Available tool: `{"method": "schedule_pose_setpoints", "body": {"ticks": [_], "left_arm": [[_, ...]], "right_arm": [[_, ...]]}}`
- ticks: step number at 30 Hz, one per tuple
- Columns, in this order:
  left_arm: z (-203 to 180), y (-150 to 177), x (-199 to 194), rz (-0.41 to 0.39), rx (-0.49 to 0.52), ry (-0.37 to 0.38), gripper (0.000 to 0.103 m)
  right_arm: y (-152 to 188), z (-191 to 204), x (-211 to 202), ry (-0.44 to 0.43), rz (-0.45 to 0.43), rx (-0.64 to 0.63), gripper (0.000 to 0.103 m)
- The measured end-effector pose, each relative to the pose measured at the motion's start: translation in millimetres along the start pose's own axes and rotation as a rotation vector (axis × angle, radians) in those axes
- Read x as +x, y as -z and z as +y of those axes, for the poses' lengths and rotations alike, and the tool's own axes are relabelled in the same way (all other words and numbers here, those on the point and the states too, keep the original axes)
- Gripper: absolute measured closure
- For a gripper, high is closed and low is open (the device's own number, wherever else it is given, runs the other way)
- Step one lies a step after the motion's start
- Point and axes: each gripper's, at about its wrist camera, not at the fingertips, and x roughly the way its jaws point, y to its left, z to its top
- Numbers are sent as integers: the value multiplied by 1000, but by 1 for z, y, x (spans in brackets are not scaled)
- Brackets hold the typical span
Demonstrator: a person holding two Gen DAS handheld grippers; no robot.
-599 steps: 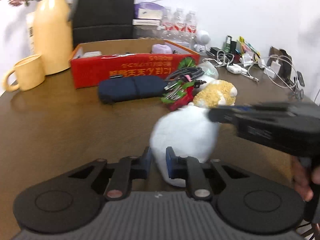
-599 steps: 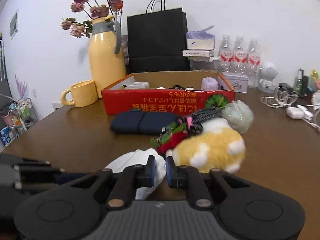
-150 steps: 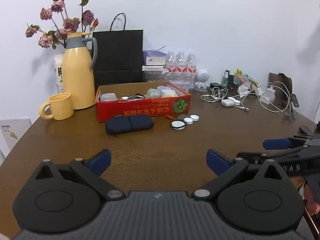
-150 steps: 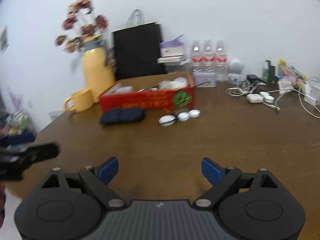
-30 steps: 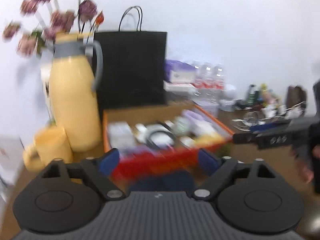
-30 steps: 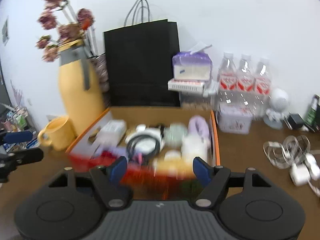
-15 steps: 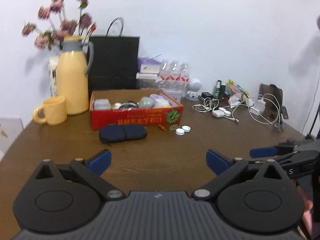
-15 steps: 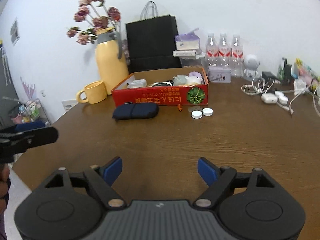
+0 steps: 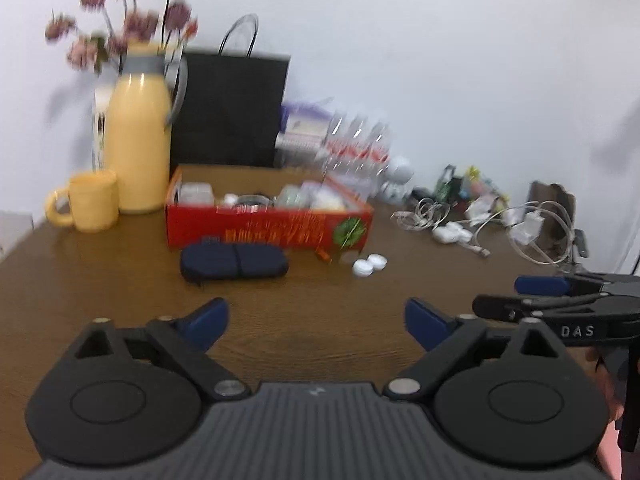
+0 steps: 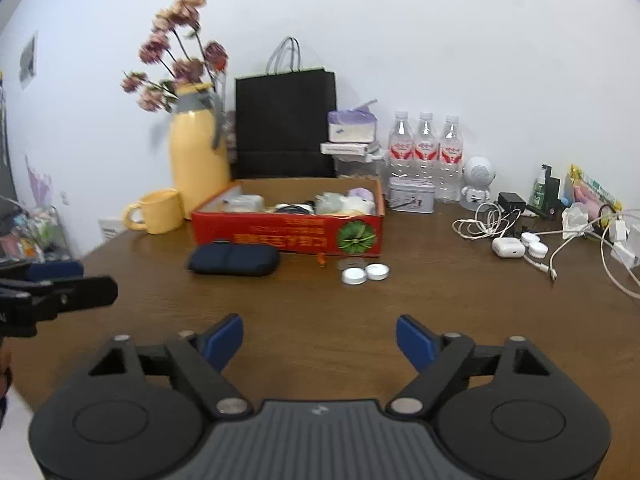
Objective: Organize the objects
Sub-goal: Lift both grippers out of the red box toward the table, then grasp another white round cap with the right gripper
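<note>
A red cardboard box (image 9: 268, 228) (image 10: 288, 232) filled with small items stands mid-table. In front of it lie a navy pouch (image 9: 234, 261) (image 10: 234, 260) and two white round lids (image 9: 370, 264) (image 10: 365, 273). My left gripper (image 9: 316, 314) hovers over bare table well short of the pouch; its jaws are closing with nothing between them. The right gripper (image 10: 319, 332) hangs beside it to the right, its jaws also closing on nothing. Each gripper shows at the edge of the other's view, the right gripper (image 9: 516, 296) and the left gripper (image 10: 76, 280).
A yellow jug (image 10: 198, 164) with dried flowers and a yellow mug (image 10: 158, 211) stand left of the box. Behind the box are a black paper bag (image 10: 286, 124), water bottles (image 10: 426, 152) and a tin (image 10: 412, 195). Cables and chargers (image 10: 516, 236) spread over the right side.
A second ago both grippers were close over the red box; they pulled back to the table's near side. Since half a second ago the box looks larger again and the left jaws stand narrower.
</note>
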Motion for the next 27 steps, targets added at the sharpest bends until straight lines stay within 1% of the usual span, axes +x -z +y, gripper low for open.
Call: {"method": "schedule_pose_setpoints", "body": {"ticks": [3, 5, 6, 7, 8, 10, 11, 13, 14, 15, 17, 19, 20, 21, 22, 23, 27], "left_arm": [[-5, -4, 44, 19, 17, 44, 12], [-15, -8, 77, 40, 62, 76, 15], [-22, -9, 98, 56, 98, 99, 16], [-28, -10, 117, 73, 128, 116, 20], [-36, -12, 140, 94, 163, 129, 24], [-46, -14, 176, 107, 210, 144, 30], [-49, -15, 192, 111, 222, 166, 32], [-52, -17, 223, 125, 213, 212, 36], [-51, -17, 235, 134, 195, 211, 41], [-52, -18, 244, 146, 186, 202, 42], [-55, -21, 256, 149, 210, 189, 43], [-55, -25, 267, 164, 207, 174, 44], [-54, -25, 272, 179, 203, 179, 52], [-54, -27, 277, 202, 198, 193, 60], [-54, -26, 281, 227, 196, 199, 77], [-54, -26, 280, 223, 192, 194, 77], [-52, -23, 270, 212, 191, 147, 78]], "right_arm": [[-5, -15, 39, 33, 18, -35, 24], [-9, -28, 71, 39, 43, -46, 29], [-14, -37, 88, 45, 64, -47, 34], [-19, -47, 105, 40, 74, -36, 38], [-24, -58, 121, 27, 85, -9, 39], [-35, -79, 153, 8, 118, 65, 43], [-38, -86, 167, -11, 123, 75, 44], [-43, -95, 195, -56, 124, 68, 52], [-44, -98, 206, -64, 135, 65, 54], [-45, -100, 218, -70, 151, 63, 56], [-46, -102, 235, -84, 162, 63, 58], [-46, -103, 247, -87, 167, 58, 64], [-45, -103, 251, -80, 166, 57, 66], [-45, -105, 255, -79, 164, 69, 75], [-44, -106, 259, -87, 179, 81, 93], [-43, -107, 258, -92, 180, 74, 97], [-40, -99, 254, -86, 178, 30, 98]]}}
